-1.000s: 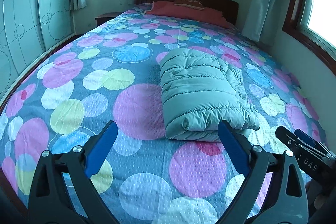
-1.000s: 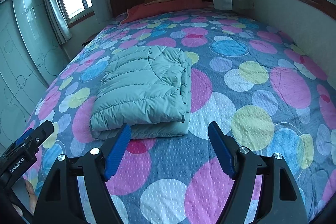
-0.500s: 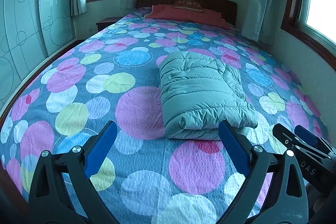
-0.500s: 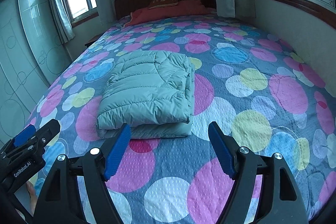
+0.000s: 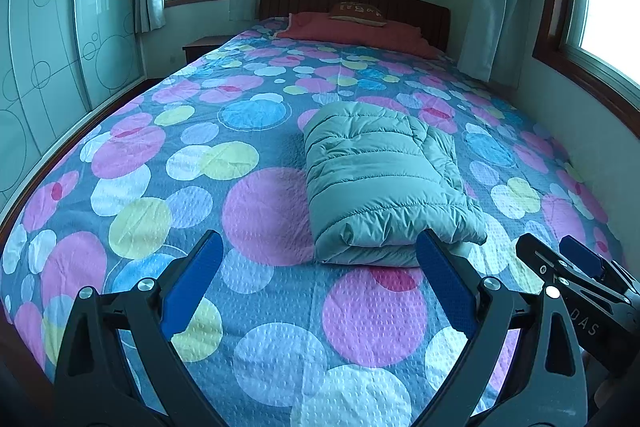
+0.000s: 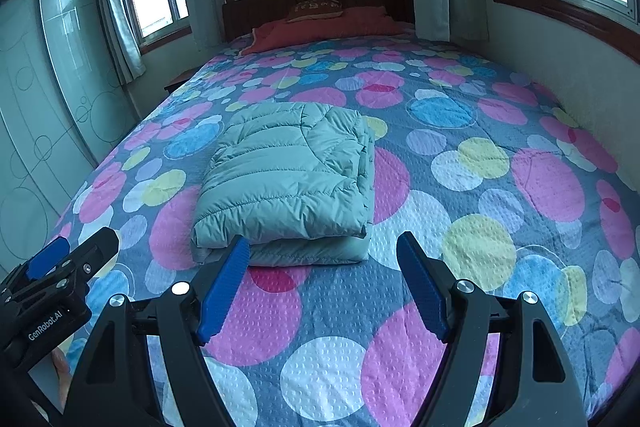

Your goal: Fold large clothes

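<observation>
The jacket (image 5: 384,187) lies folded on the bed (image 5: 256,211), ahead of both tongs and touching neither. In the left wrist view it is in front and a little to the right of the left tongs (image 5: 320,283); in the right wrist view it is in front and a little to the left of the right tongs (image 6: 324,283). Both tongs are spread wide and hold nothing; they hang above the near end of the bed, side by side. There is one jacket, two tongs and one pillow (image 6: 316,11) at the headboard. The jacket is pale green, quilted and puffy, folded into a thick rectangular bundle with layers showing at its near edge.
</observation>
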`<state>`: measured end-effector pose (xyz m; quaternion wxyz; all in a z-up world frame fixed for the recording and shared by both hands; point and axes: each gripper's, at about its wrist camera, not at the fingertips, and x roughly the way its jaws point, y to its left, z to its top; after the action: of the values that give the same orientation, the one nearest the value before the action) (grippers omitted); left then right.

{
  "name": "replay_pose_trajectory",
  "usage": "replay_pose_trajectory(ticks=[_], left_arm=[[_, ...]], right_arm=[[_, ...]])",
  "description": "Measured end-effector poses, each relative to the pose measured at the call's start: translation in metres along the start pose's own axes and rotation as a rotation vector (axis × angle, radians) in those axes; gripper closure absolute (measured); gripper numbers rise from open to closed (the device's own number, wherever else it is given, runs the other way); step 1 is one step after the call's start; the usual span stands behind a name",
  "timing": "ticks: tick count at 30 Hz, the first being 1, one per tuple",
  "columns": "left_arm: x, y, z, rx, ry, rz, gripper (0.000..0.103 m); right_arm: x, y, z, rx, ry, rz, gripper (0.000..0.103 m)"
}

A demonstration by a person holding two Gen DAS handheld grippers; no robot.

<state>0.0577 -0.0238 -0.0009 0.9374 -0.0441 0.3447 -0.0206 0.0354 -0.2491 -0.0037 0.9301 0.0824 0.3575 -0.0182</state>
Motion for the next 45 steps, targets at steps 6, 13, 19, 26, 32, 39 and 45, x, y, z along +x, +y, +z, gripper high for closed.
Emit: replay_pose_trajectory(ticks=[6,13,19,26,32,39,45], left_arm=[[-0.0016,0.0001,0.0016,0.003,-0.002,0.005,0.006],[-0.0007,-0.0002,0.0008,0.004,0.004,0.01,0.006],[0.0007,0.0002,-0.0005,0.005,0.006,0.006,0.006],[-0.0004,-0.0027,-0.0024,0.015,-0.004,0.016,0.006],[0.0004,-0.0029,-0.0026,0.016,0.007,0.029,0.006],[-0.0041,-0.004,-0.0028,0.024,-0.011,0.03,0.006],[-0.0072,-0.0061,-0.0015,0.037,-0.03,0.035,0.006]], right_arm=[[-0.0023,0.0008,0.0017,-0.006,-0.008,-0.003,0.028],[-0.0023,0.0014,0.001,-0.006,-0.008,-0.003,0.028],[-0.0019,0.0017,0.0004,-0.006,-0.008,-0.002,0.028],[-0.0018,0.0015,0.0004,-0.007,-0.01,-0.002,0.028],[-0.0016,0.0021,0.0002,-0.007,-0.01,-0.001,0.028],[-0.0017,0.0019,0.0,-0.007,-0.01,-0.001,0.028],[-0.0018,0.0028,-0.0007,-0.009,-0.008,-0.002,0.028]])
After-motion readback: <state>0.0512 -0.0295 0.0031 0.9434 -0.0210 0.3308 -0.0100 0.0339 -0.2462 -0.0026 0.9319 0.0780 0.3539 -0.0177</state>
